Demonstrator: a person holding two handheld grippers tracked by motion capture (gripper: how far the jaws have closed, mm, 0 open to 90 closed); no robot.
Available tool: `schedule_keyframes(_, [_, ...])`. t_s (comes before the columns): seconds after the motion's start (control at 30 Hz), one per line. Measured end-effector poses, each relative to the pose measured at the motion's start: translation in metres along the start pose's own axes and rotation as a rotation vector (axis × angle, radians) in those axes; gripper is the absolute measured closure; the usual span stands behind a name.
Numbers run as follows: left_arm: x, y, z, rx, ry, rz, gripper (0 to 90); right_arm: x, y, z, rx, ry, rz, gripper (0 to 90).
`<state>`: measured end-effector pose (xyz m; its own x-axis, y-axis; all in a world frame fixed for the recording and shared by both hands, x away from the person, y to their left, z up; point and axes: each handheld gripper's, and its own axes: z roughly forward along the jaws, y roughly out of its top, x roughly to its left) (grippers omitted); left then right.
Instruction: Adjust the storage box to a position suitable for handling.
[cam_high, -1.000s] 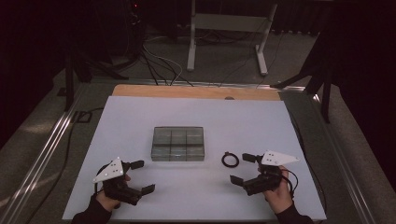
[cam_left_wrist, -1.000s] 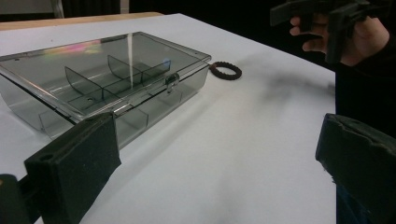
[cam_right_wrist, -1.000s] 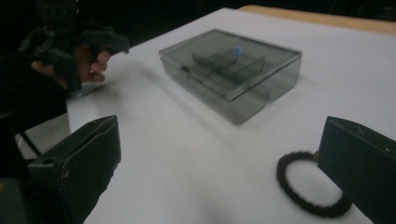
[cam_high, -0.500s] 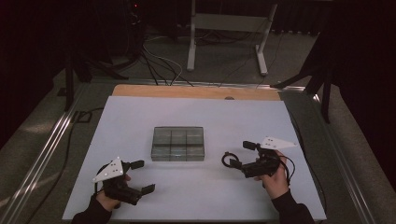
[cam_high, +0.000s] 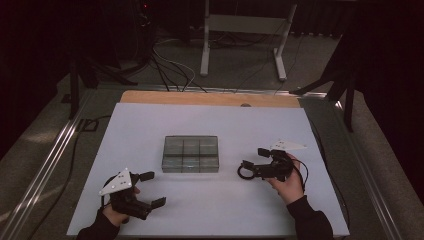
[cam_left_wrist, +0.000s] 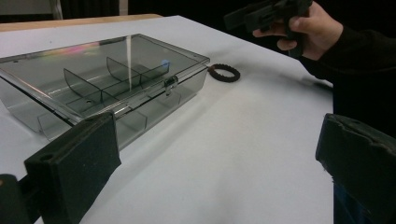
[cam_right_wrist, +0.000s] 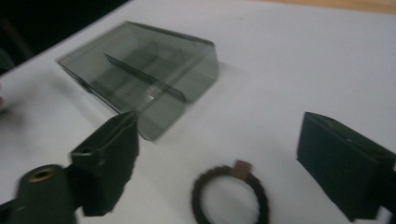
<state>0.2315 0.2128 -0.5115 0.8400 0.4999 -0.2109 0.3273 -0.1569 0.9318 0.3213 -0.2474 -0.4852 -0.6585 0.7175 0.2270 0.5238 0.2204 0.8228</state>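
A clear plastic compartment box (cam_high: 190, 153) lies shut in the middle of the white table top (cam_high: 150, 125); its latch faces the near side (cam_left_wrist: 170, 84). Just right of it lies a small black ring-shaped band (cam_high: 245, 171) (cam_left_wrist: 224, 73). My right gripper (cam_high: 254, 159) reaches it from the right. In the right gripper view the band (cam_right_wrist: 230, 196) lies flat between the jaws of the right gripper (cam_right_wrist: 218, 135), which have just been closing and stand apart without touching it. At the near left my left gripper (cam_high: 153, 189) (cam_left_wrist: 219, 140) stands open, holding nothing and pointing toward the box (cam_left_wrist: 102, 79).
A wooden strip (cam_high: 200, 98) runs along the table's far edge, and metal rails (cam_high: 55, 145) flank its sides. Behind it, cables and a metal stand (cam_high: 240, 30) sit on the floor. White surface stretches in front of the box.
My right gripper has moved left across the table toward the black band, which now lies between its jaws. The left gripper and the box have stayed put.
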Motion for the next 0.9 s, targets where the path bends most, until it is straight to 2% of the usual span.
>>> schedule_keyframes(0.1, [0.000, 0.000, 0.000, 0.001, 0.000, 0.001, 0.3, -0.004, -0.003, 0.002, 0.031, -0.030, -0.003, 21.5])
schedule_keyframes(0.23, [0.000, 0.000, 0.000, 0.000, -0.001, -0.001, 0.3, -0.008, -0.007, 0.003, 0.079, -0.072, 0.002, 39.3])
schedule_keyframes(0.3, [0.000, 0.000, 0.001, 0.004, -0.004, 0.000, 0.3, -0.010, -0.010, 0.006, 0.109, -0.089, 0.009, 43.1])
schedule_keyframes(0.47, [0.000, -0.001, 0.001, 0.005, -0.008, -0.002, 0.3, -0.007, -0.016, 0.015, 0.183, -0.174, -0.051, 54.0])
schedule_keyframes(0.63, [0.001, -0.001, 0.001, 0.004, -0.007, -0.003, 0.3, -0.003, -0.020, 0.023, 0.232, -0.202, -0.086, 63.5])
schedule_keyframes(0.83, [0.001, -0.001, 0.001, 0.005, -0.009, -0.003, 0.3, 0.001, -0.021, 0.030, 0.264, -0.245, -0.147, 73.0])
schedule_keyframes(0.9, [0.001, -0.001, 0.001, 0.003, -0.008, -0.007, 0.3, 0.002, -0.021, 0.031, 0.274, -0.252, -0.152, 76.3])
